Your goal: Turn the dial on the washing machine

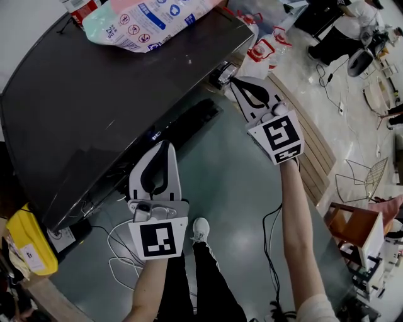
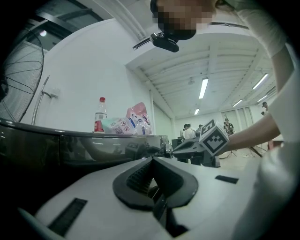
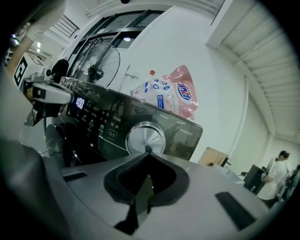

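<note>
Pouch: a pink-and-white pouch [image 1: 148,19] lies bulging on the top surface of the washer [image 1: 94,100].
Bottle: a red-labelled bottle [image 2: 99,118] stands upright just beside the pouch. I cannot tell what is in it.
Left arm: my forearm reaches forward and low. The left tongs [image 1: 165,148] point at the washer's front edge, pressed together with nothing between them.
Right arm: my right arm is stretched further out than the left. The right tongs [image 3: 147,152] are also pressed together and empty, aimed at the control panel.
Dial: the silver dial [image 3: 145,138] sits on the dark panel, to the right of the lit display [image 3: 79,102]. The right tongs' tips are just in front of its lower edge, but I cannot tell whether they touch. The left tongs are well apart from it, off to its left.
</note>
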Motion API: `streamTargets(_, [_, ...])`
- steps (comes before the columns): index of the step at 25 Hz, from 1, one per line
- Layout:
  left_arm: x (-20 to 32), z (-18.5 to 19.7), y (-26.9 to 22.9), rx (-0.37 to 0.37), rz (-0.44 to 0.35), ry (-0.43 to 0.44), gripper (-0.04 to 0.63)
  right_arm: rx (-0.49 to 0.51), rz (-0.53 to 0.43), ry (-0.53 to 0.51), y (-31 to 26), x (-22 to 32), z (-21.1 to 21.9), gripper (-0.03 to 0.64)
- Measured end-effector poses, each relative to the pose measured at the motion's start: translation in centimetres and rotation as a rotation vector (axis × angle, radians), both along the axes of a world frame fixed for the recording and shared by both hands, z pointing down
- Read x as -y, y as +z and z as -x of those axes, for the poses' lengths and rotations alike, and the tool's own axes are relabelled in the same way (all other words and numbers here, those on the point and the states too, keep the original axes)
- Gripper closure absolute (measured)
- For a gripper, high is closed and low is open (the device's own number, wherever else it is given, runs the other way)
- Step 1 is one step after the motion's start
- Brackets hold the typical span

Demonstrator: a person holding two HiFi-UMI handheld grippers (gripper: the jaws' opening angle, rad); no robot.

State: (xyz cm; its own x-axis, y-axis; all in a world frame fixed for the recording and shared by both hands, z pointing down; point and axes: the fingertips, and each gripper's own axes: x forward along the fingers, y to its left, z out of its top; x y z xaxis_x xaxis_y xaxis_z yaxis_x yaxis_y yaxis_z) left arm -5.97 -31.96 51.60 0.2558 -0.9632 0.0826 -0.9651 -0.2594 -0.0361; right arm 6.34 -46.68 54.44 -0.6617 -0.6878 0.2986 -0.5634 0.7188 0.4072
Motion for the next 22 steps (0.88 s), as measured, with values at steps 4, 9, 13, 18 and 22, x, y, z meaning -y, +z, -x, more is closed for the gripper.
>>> streamTargets(4, [-0.1,0.1,0.1,0.0,0.0,-0.002,0.597,0.025,0.003,0.022,0.0,0.0,0.0,0.614])
streamTargets(9, [-0.3,0.0,0.4,0.004,0.007,-0.002,0.597,0.018,0.008,0.021,0.2,-0.2,0.1,0.614])
streamTargets(13, [-0.4,0.1,0.5,0.011,0.016,-0.001,0.597,0.021,0.021,-0.011,0.5,-1.1,0.9,0.614])
streamTargets(18, [-0.6,0.0,0.2,0.008,0.007,0.001,0.597,0.022,0.015,-0.009,0.4,-1.3,1.0,0.614])
streamTargets(22, [-0.9,0.0,0.3,0.005,0.013,0.002,0.597,0.015,0.016,0.0,0.5,-1.2,0.9,0.614])
